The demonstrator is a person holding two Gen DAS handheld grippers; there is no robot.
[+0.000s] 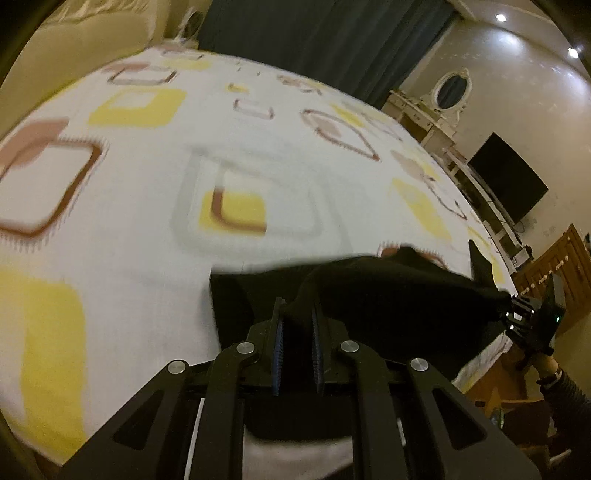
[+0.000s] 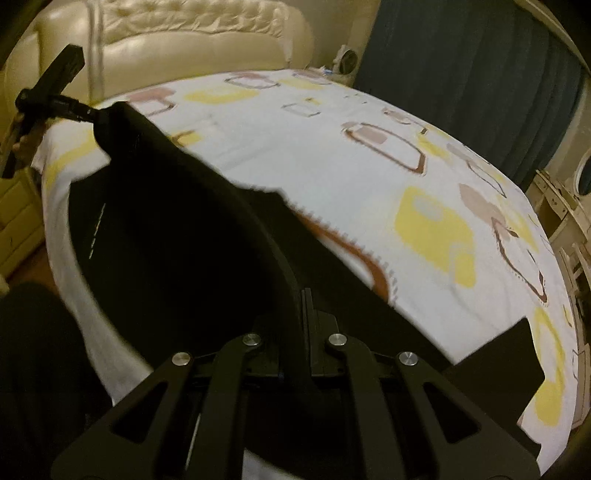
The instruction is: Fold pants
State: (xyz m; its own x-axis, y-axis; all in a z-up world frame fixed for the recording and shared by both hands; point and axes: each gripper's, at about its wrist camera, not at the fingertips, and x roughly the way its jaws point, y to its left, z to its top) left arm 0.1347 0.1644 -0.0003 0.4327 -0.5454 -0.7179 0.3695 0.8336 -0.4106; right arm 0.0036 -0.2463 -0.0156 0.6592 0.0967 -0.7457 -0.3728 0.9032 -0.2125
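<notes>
Your left gripper (image 1: 298,325), the black two-finger tool with blue ribbed pads, has its jaws drawn in tight on a bunched edge of the black fabric pants (image 1: 388,295); from that pinch the dark cloth runs rightward, lifted off the bed, to the other tool; beyond it the white bedsheet printed with yellow and brown squares (image 1: 147,229) spreads out flat and blurred; a dark blue curtain (image 1: 325,40) hangs behind the bed, and a black flat screen (image 1: 513,184) stands on furniture at the right.

Your right gripper (image 2: 300,317), the matching black tool, is likewise clamped fully down on an edge of the pants (image 2: 177,251); in its view the garment stretches away up and to the left, taut, to where your left gripper (image 2: 86,112) pinches the far corner near the cream tufted leather headboard (image 2: 192,33); the lower part of the pants lies on the near edge of the bedsheet (image 2: 351,177).
</notes>
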